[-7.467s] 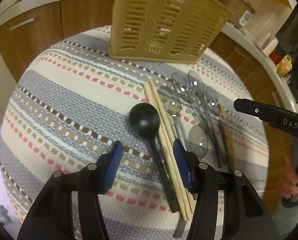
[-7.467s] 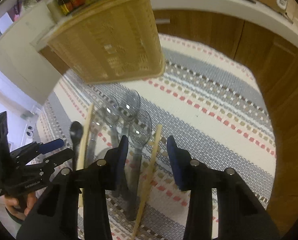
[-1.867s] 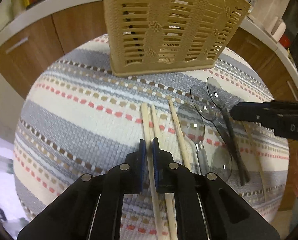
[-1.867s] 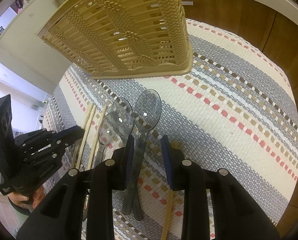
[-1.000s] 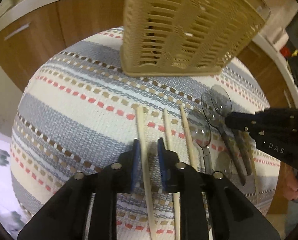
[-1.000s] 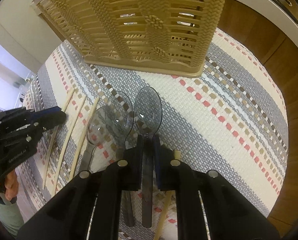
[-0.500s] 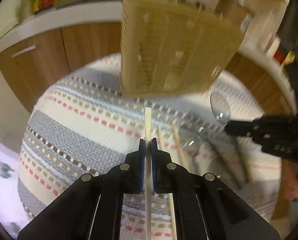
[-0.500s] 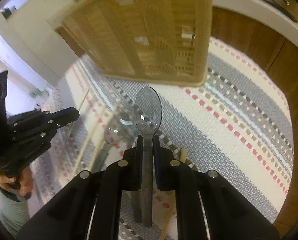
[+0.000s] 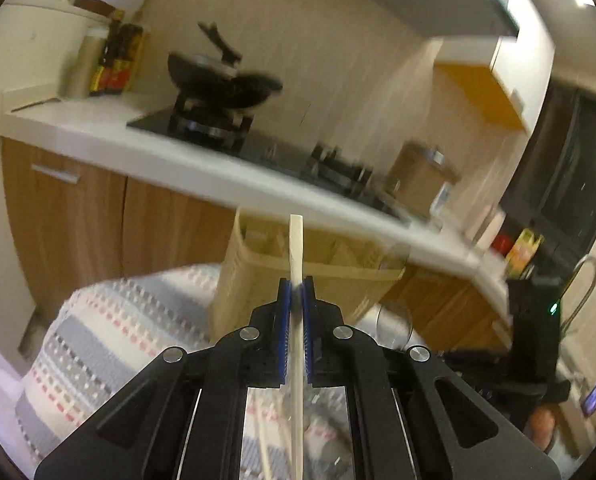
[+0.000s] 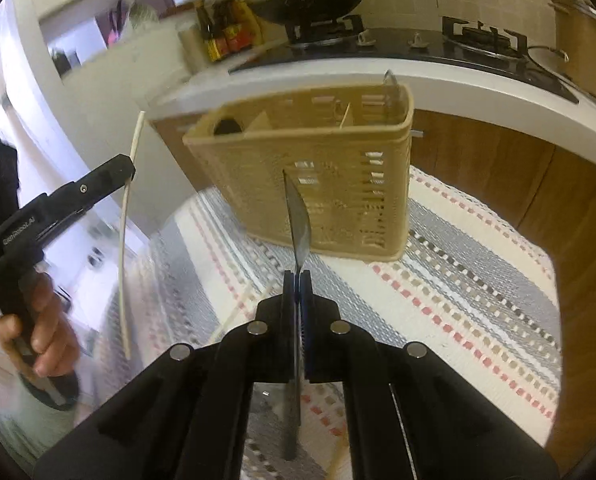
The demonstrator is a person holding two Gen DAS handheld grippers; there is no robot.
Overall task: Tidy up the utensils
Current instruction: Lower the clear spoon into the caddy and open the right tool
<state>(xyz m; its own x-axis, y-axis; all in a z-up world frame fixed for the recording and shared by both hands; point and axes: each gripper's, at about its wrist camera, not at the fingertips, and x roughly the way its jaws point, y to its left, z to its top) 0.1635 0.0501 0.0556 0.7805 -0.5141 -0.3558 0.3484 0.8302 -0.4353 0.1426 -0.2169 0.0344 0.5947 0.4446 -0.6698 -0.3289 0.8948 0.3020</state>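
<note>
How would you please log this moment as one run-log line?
left gripper: shut on chopstick, lifted | right gripper: shut on clear spoon, lifted | caddy: upright on striped cloth

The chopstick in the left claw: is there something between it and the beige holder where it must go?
Nothing visible. The chopstick hangs in open air left of the holder, whose top compartments are open; a dark utensil already stands in the leftmost one.

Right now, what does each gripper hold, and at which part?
Left gripper: chopstick, gripped near its upper end. Right gripper: clear spoon, by its handle.
</note>
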